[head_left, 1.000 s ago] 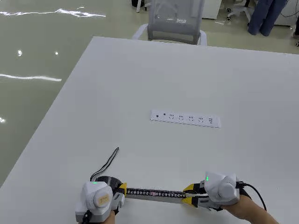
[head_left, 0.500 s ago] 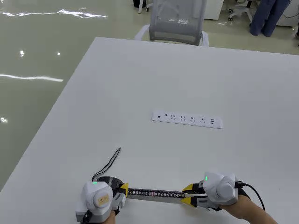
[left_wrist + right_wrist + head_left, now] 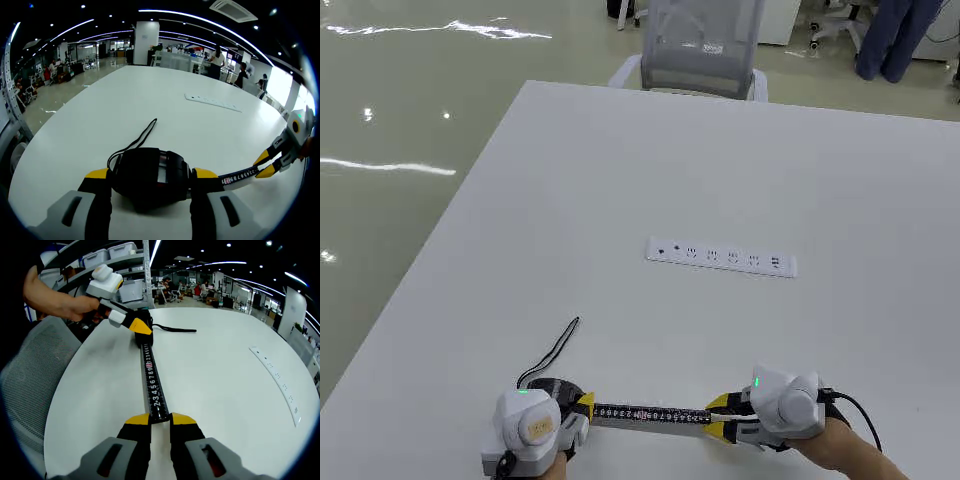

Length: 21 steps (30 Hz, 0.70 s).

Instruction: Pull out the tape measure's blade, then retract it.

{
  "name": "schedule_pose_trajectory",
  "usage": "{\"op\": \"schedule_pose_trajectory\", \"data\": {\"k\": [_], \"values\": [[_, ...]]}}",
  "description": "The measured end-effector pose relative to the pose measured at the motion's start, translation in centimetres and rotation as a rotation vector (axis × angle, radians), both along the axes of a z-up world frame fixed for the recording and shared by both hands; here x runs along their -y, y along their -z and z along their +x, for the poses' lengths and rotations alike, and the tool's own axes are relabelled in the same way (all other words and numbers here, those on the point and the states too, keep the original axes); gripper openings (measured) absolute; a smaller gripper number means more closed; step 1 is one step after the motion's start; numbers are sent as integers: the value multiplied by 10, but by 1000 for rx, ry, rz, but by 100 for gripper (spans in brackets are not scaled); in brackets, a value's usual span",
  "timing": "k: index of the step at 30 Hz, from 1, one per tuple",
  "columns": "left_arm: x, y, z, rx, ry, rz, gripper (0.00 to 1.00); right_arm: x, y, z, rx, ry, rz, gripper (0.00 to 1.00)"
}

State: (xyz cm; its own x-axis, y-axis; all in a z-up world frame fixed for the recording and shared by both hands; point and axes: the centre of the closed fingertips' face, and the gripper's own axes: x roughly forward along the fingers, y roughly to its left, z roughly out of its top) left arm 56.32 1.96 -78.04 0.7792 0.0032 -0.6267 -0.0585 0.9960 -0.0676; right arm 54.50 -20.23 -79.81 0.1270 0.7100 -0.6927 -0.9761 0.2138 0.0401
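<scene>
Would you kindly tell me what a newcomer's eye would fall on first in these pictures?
First, the black blade, drawn out flat along the near edge of the white table between the two grippers. The left gripper clamps the tape measure case, and the right gripper pinches the blade's free end in its yellow-tipped jaws. Next, the white power strip lying at mid-table.

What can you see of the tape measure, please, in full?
The tape measure has a rounded black case, seemingly plastic, lying on the white table, clamped by the left gripper. A black loop cord trails from it. Its dark, white-numbered blade runs out flat to the right gripper, which pinches its end.
</scene>
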Motion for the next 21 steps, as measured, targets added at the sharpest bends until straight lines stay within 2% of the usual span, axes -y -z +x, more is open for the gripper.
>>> {"op": "schedule_pose_trajectory", "data": {"k": [21], "values": [[-1, 0, 0, 7, -1, -19, 60, -11, -3, 1, 3, -5, 12, 12]]}}
